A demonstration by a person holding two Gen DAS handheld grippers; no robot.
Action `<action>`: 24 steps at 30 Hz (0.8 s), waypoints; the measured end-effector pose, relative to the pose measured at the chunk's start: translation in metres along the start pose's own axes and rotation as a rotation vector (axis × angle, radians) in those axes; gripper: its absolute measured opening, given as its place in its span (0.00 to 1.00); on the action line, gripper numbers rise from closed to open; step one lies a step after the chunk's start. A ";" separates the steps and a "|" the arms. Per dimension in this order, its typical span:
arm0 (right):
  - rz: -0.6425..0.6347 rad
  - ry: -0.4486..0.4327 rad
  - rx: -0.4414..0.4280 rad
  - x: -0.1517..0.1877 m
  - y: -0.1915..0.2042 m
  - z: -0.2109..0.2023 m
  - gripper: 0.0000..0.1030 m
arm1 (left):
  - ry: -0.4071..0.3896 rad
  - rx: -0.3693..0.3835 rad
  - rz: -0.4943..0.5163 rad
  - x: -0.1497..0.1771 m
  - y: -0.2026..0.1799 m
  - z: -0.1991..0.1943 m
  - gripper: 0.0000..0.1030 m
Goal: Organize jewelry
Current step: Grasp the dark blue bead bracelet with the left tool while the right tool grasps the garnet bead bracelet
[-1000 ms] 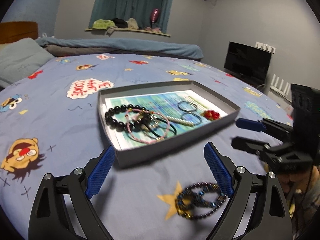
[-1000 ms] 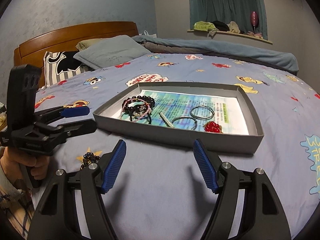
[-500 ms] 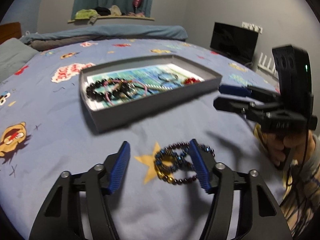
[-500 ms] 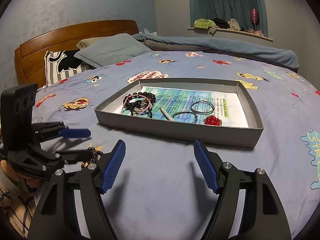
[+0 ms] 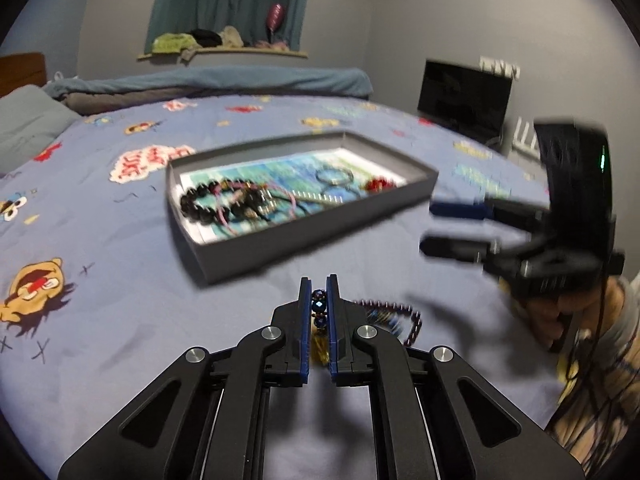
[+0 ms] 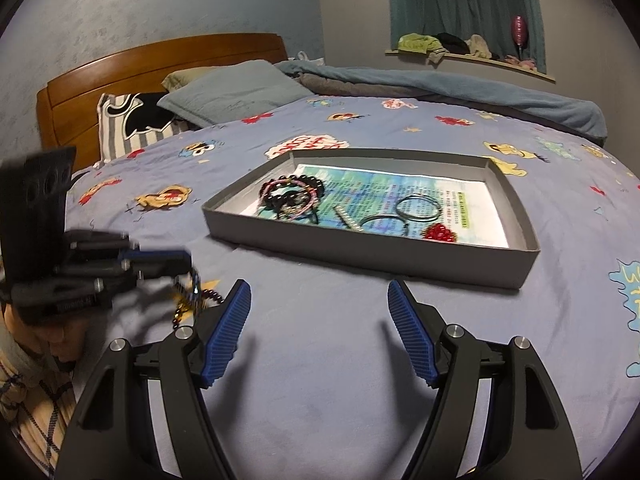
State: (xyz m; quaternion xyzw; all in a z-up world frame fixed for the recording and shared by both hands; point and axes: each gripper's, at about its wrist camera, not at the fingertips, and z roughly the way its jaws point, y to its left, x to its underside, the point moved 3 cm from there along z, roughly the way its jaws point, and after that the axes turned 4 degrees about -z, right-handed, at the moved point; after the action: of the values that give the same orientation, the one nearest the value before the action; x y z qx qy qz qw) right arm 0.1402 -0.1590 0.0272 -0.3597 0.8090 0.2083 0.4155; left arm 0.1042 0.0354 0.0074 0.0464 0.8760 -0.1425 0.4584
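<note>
The left gripper is closed tight on the beaded bracelet, dark blue beads pinched between its blue pads. The rest of the bracelet trails to the right of the jaws on the bedsheet, near the front wall of the grey tray. The right gripper hangs wide apart over bare sheet with nothing between its fingers, the tray just ahead of it. In the tray lie a black bead bracelet, two metal rings and a red ornament.
</note>
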 end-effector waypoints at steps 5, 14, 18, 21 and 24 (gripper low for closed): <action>-0.029 0.018 -0.024 0.001 0.011 0.004 0.69 | -0.060 -0.021 -0.043 -0.010 0.013 -0.014 0.07; -0.134 0.111 -0.074 0.006 0.045 0.024 0.48 | 0.007 -0.099 -0.091 -0.003 0.039 -0.008 0.07; -0.166 0.143 -0.075 0.009 0.052 0.032 0.25 | 0.069 -0.105 -0.093 0.005 0.042 0.002 0.08; -0.180 0.154 -0.076 0.011 0.054 0.034 0.23 | 0.110 -0.119 -0.087 0.011 0.043 0.009 0.18; -0.184 0.155 -0.082 0.012 0.055 0.034 0.11 | 0.125 -0.118 -0.088 0.013 0.044 0.011 0.38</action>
State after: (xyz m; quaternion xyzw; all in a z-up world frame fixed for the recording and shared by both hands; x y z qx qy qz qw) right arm 0.1114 -0.1066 0.0003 -0.4643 0.7931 0.1736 0.3540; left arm 0.1145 0.0735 -0.0181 -0.0105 0.9110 -0.1076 0.3980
